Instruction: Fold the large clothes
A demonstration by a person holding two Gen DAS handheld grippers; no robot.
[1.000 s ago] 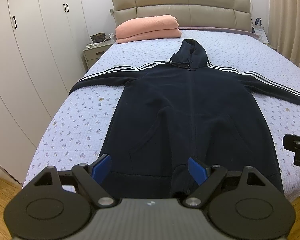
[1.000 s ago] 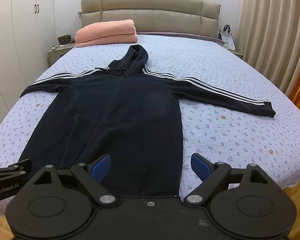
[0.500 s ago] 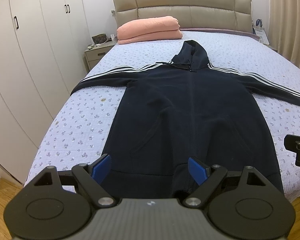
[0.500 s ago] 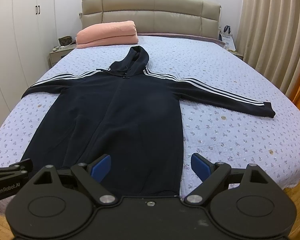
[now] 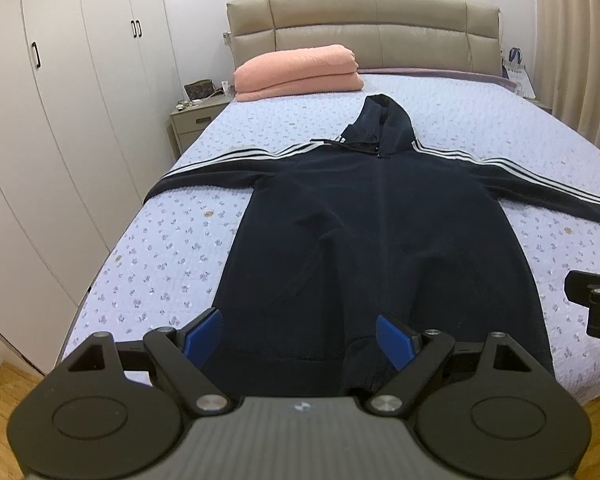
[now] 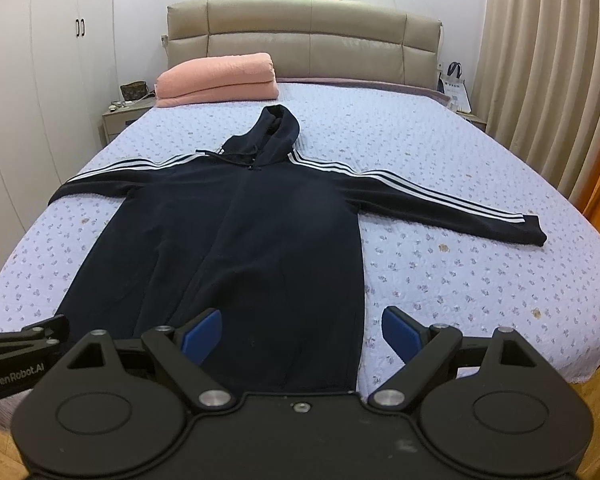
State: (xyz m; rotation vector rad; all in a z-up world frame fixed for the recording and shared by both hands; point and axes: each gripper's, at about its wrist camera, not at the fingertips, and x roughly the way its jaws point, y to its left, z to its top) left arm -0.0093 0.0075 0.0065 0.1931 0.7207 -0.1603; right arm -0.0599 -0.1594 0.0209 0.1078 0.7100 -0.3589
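Note:
A long dark navy hooded jacket (image 5: 372, 240) with white sleeve stripes lies flat on the bed (image 5: 172, 248), hood toward the headboard, both sleeves spread out sideways. It also shows in the right wrist view (image 6: 244, 232). My left gripper (image 5: 298, 338) is open and empty, above the jacket's hem at the foot of the bed. My right gripper (image 6: 300, 332) is open and empty, above the hem's right corner. Each gripper's body shows at the edge of the other's view.
A folded pink blanket (image 5: 296, 72) lies at the head of the bed by the padded headboard (image 5: 364, 24). White wardrobes (image 5: 40, 140) and a nightstand (image 5: 194, 120) stand on the left. Curtains (image 6: 548, 80) hang on the right. Wooden floor shows beside the bed's foot.
Both grippers have risen and tilted a little, so the jacket and bed sit lower in both views. The jacket has not moved. Both stay open.

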